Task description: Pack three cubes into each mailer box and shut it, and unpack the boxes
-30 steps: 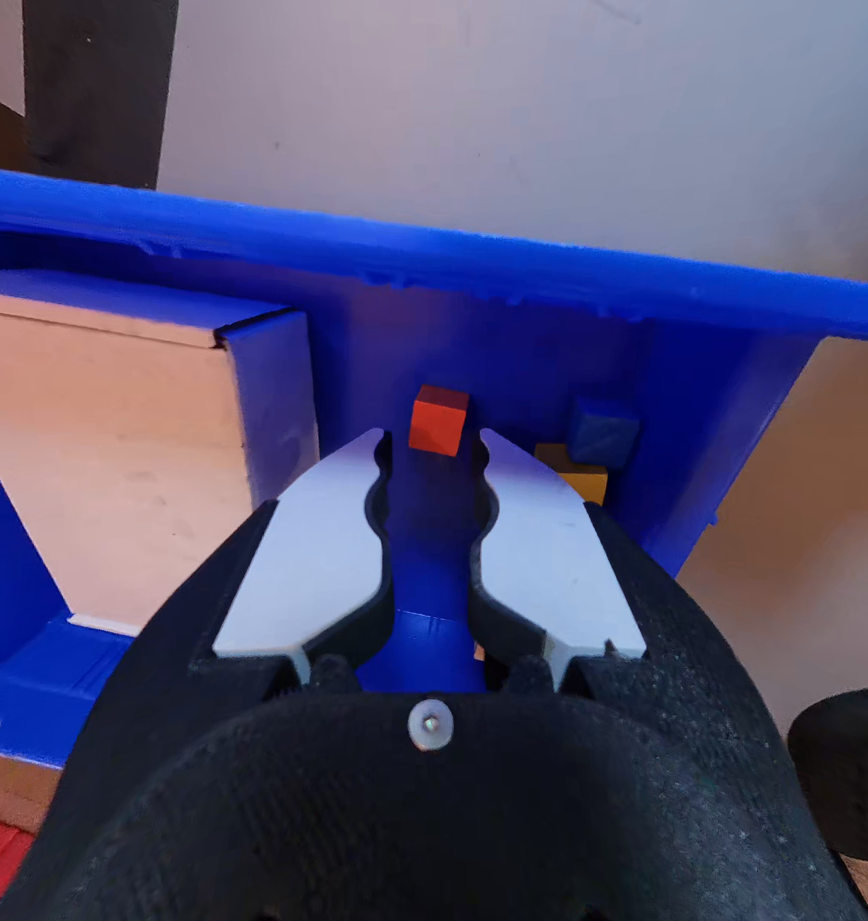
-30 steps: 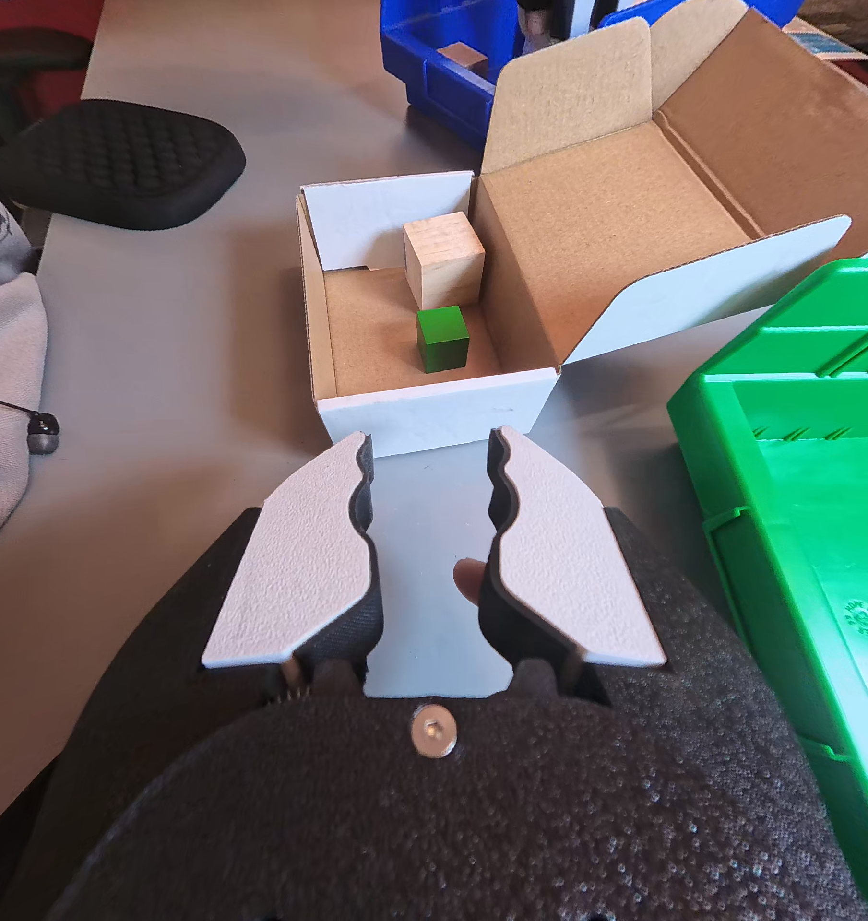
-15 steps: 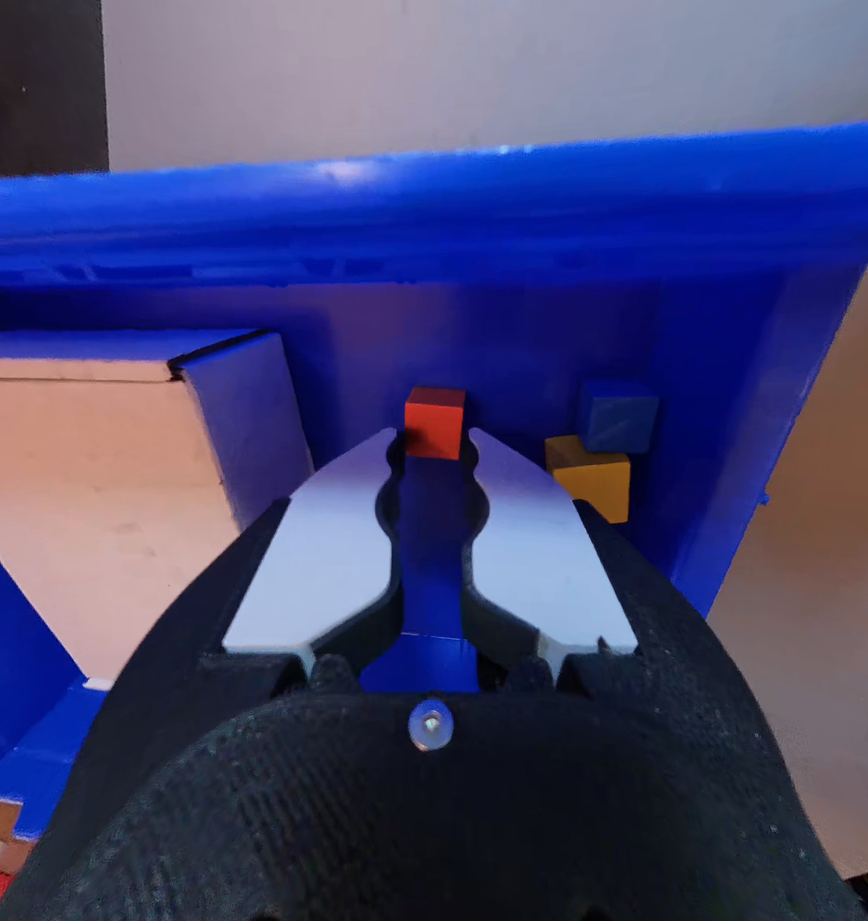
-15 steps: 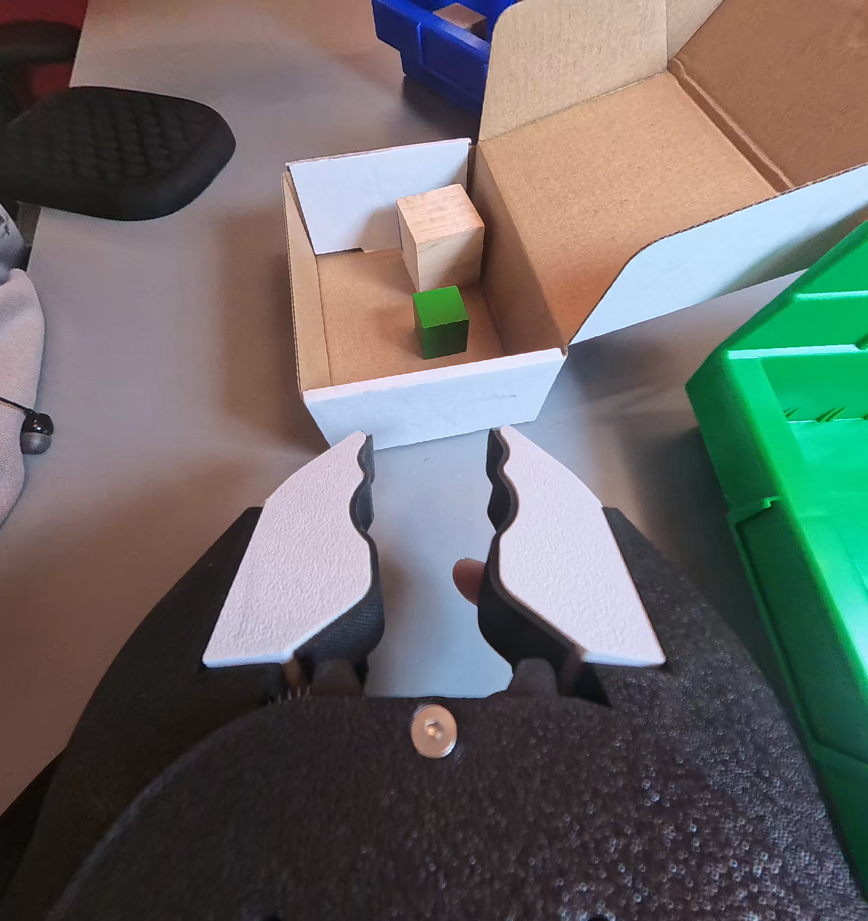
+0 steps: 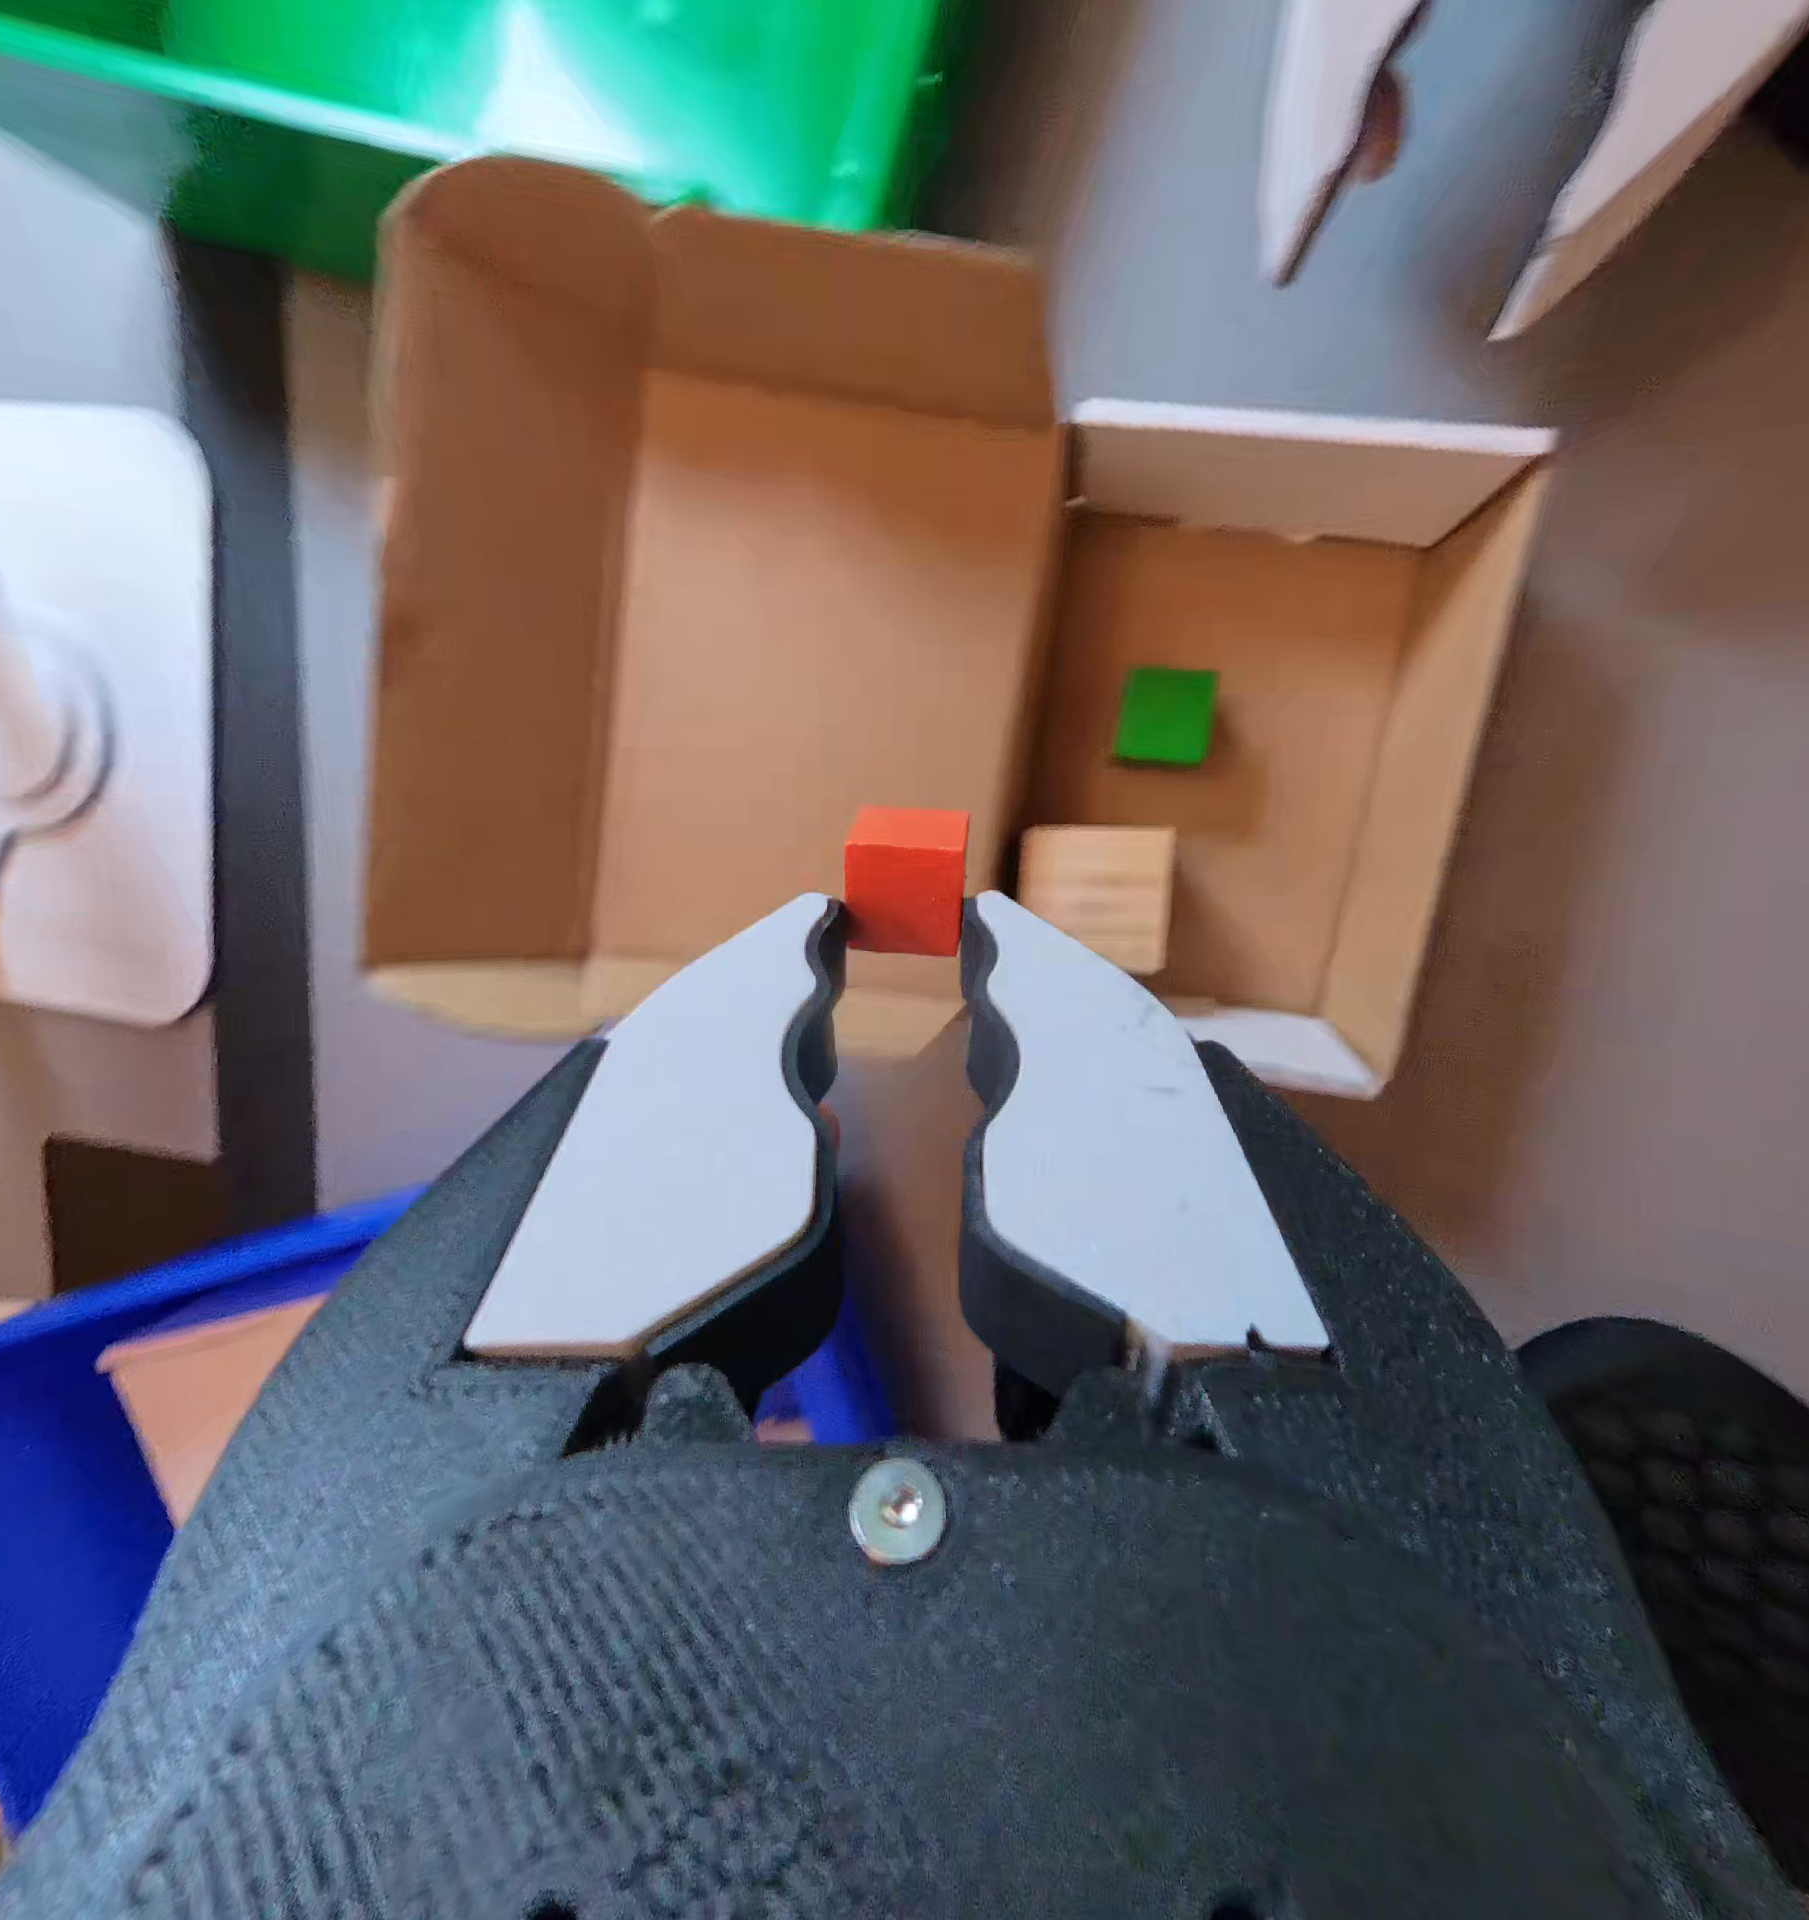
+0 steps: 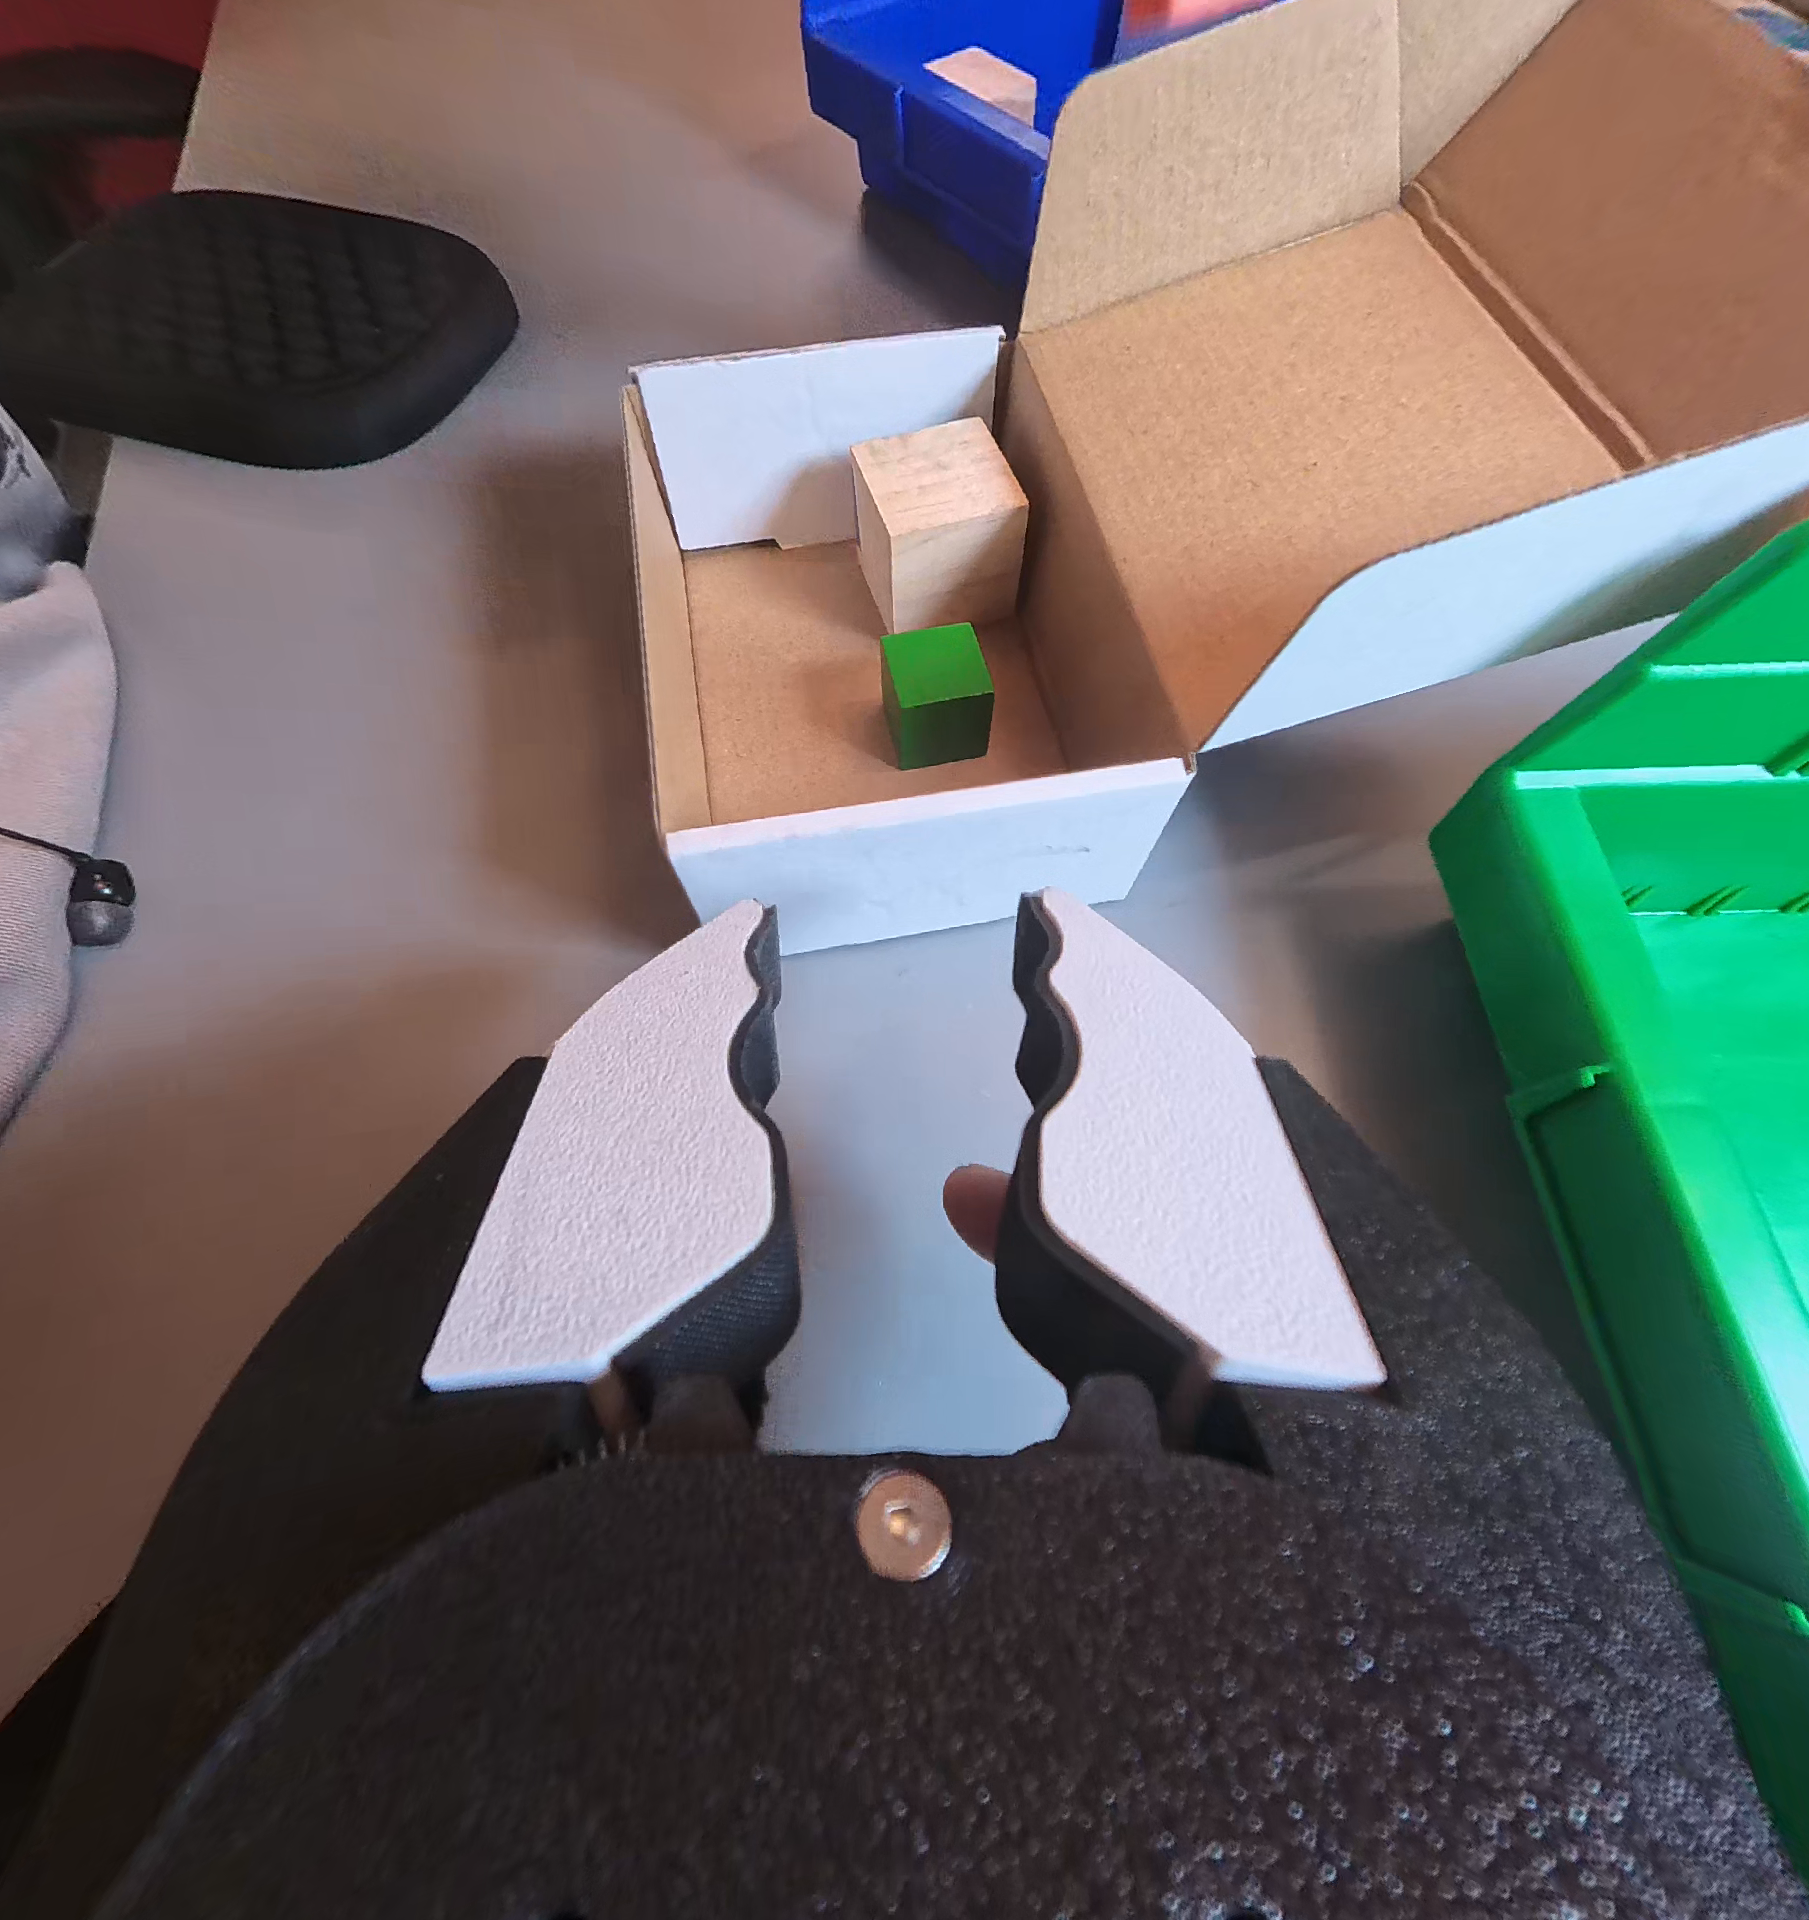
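Note:
My left gripper (image 5: 902,920) is shut on a small red cube (image 5: 905,894) and holds it above the open lid of a white mailer box (image 5: 1295,457), near the hinge. Inside the box lie a green cube (image 5: 1165,717) and a larger plain wooden cube (image 5: 1097,894). In the right wrist view the same box (image 6: 921,862) stands open with the green cube (image 6: 936,691) and the wooden cube (image 6: 936,514) inside. My right gripper (image 6: 895,914) is open and empty, just in front of the box's near wall. It also shows in the left wrist view (image 5: 1399,270), at top right.
A green bin (image 6: 1689,935) stands right of the box. A blue bin (image 6: 941,135) with a wooden block in it stands behind the box; its rim (image 5: 100,1340) shows under my left gripper. A black padded armrest (image 6: 235,322) and grey cloth (image 6: 6,779) lie at the left.
My left gripper closed on the red cube in the blue bin, lifted it out and carried it over the open mailer box. My right gripper drew slightly closer to the box.

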`<state>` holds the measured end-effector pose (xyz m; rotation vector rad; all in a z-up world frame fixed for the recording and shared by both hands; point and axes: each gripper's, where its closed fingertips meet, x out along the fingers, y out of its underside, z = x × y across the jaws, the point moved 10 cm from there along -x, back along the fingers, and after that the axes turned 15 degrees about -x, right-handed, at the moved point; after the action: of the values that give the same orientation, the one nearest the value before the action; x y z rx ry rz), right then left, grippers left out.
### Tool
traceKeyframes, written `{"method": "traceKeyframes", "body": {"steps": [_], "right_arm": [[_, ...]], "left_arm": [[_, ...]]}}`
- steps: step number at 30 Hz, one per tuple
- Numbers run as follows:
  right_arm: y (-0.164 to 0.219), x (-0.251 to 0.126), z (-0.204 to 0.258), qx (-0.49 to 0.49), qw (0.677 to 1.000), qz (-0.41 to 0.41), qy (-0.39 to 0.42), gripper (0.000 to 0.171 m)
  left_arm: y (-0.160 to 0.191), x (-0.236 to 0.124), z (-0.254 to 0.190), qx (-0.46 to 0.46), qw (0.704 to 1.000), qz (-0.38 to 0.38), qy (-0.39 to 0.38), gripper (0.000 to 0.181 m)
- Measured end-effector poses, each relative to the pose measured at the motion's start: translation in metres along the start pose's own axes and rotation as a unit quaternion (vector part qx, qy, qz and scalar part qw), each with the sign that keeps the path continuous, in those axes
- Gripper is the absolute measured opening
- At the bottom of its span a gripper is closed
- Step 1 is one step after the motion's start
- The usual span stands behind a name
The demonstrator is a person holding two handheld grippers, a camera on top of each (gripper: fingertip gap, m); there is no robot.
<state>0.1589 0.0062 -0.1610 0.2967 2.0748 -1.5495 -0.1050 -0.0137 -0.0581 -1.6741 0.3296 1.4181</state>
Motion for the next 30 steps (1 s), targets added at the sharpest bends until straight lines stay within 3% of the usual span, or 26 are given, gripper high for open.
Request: {"method": "traceKeyframes", "body": {"steps": [4, 10, 18, 30], "right_arm": [[-0.004, -0.003, 0.002, -0.012, 1.000, 0.001, 0.006, 0.043], [-0.015, -0.012, 0.007, -0.034, 0.999, -0.011, 0.017, 0.046], [-0.027, -0.016, 0.015, -0.058, 0.998, -0.005, 0.018, 0.052], [-0.025, -0.015, 0.015, -0.058, 0.998, -0.002, 0.014, 0.052]], "left_arm": [[-0.018, 0.044, -0.049, 0.035, 0.998, 0.042, 0.039, 0.021], [-0.030, 0.089, -0.069, 0.053, 0.990, 0.114, 0.057, 0.021], [-0.034, 0.106, -0.080, 0.078, 0.987, 0.134, 0.049, 0.021], [-0.018, 0.116, -0.086, 0.129, 0.987, 0.100, 0.005, 0.026]]}}
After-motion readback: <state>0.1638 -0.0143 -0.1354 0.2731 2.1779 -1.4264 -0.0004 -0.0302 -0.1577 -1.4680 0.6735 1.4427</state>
